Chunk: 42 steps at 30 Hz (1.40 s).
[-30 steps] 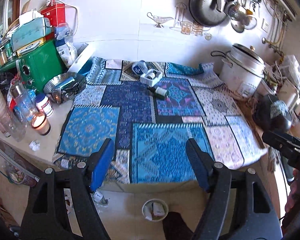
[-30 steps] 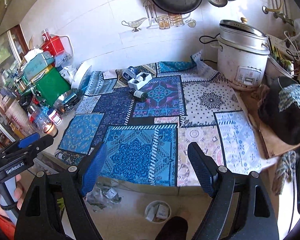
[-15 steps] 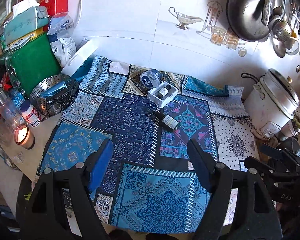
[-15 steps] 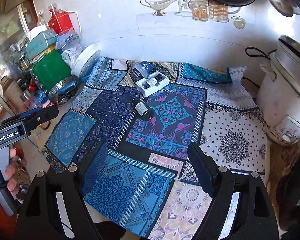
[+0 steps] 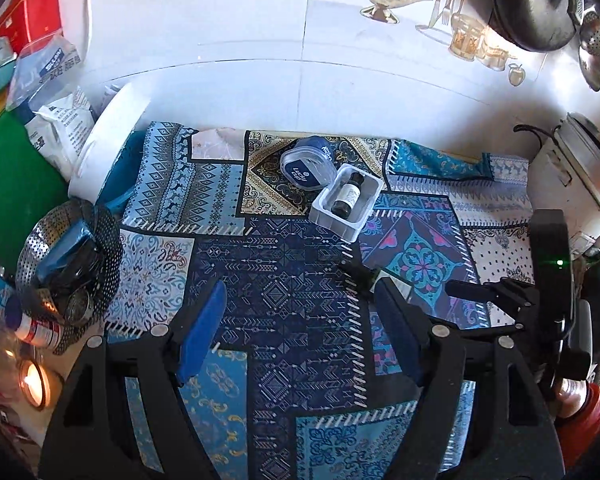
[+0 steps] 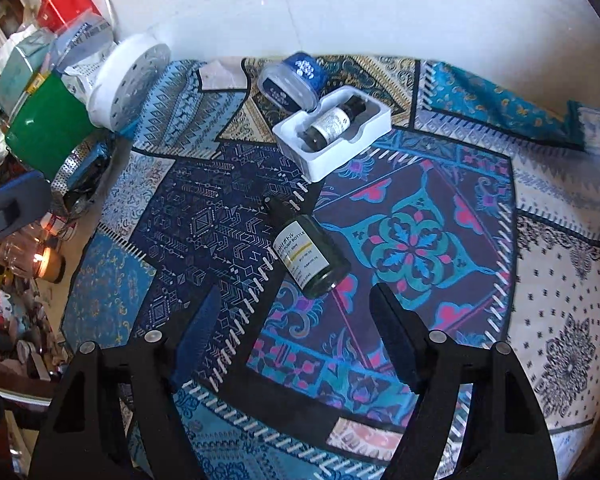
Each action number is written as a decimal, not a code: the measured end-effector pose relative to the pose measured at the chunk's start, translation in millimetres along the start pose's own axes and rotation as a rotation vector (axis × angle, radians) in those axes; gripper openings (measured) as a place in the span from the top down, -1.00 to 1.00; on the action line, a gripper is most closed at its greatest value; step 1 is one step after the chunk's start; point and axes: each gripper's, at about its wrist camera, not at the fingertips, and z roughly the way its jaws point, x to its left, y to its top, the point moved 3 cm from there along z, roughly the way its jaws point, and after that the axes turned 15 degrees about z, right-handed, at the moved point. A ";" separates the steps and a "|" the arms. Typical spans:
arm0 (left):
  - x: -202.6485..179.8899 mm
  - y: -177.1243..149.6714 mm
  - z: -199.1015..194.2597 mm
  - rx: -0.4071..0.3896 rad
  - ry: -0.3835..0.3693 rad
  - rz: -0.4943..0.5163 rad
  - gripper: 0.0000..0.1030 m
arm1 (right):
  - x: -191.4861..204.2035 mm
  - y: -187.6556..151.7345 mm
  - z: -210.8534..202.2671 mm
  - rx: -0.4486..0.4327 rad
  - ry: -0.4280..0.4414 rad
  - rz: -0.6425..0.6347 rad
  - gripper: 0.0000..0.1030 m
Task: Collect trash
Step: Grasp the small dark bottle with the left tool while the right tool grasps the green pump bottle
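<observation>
Where the navy panel of the patchwork cloth [image 6: 204,216] meets its purple flower panel, a dark pump bottle [image 6: 306,252] lies on its side, cap toward the wall, base toward the right gripper [image 6: 294,320]. Its white label reads "PUMP BOTTLE" under a line of Japanese script; the smaller print is too fine to make out. The right gripper hangs just short of the bottle's base, its jaws apart with nothing between the blue pads; they have just been closing a little.

Beyond the bottle's cap sits a white moulded tray [image 6: 334,132] holding a small brown bottle [image 6: 330,122] with a pale label, its writing unreadable. Touching the tray's far corner is a clear lidded tub [image 6: 290,80] with a blue printed band; in the left view its lid [image 5: 306,164] carries white lettering that looks like "Lucky", though I cannot be sure.

Left of the pump bottle, the left gripper [image 5: 300,316] hovers over the navy panel, jaws spread and empty. Farther left, off the cloth, stand a perforated steel basket [image 5: 70,256], a lit candle [image 5: 34,380], a green canister [image 6: 48,132] and a round white lid [image 6: 128,84].
</observation>
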 end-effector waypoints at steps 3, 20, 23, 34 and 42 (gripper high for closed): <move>12.5 7.9 29.0 0.036 -0.019 0.017 -0.46 | 2.8 7.2 28.6 0.054 -0.047 -0.059 -0.07; -25.6 86.7 162.3 0.146 -0.244 0.202 -0.04 | -16.4 27.9 41.0 0.045 -0.058 -0.126 0.12; -39.8 94.3 180.1 0.167 -0.283 0.245 0.26 | -35.8 32.1 33.1 0.038 -0.067 -0.080 0.13; -55.0 108.8 234.3 0.243 -0.276 0.247 0.47 | -105.2 35.4 -3.8 0.029 -0.116 0.063 0.12; -55.5 115.6 255.9 0.273 -0.269 0.195 0.47 | -124.5 55.9 -18.2 0.022 -0.111 0.073 -0.11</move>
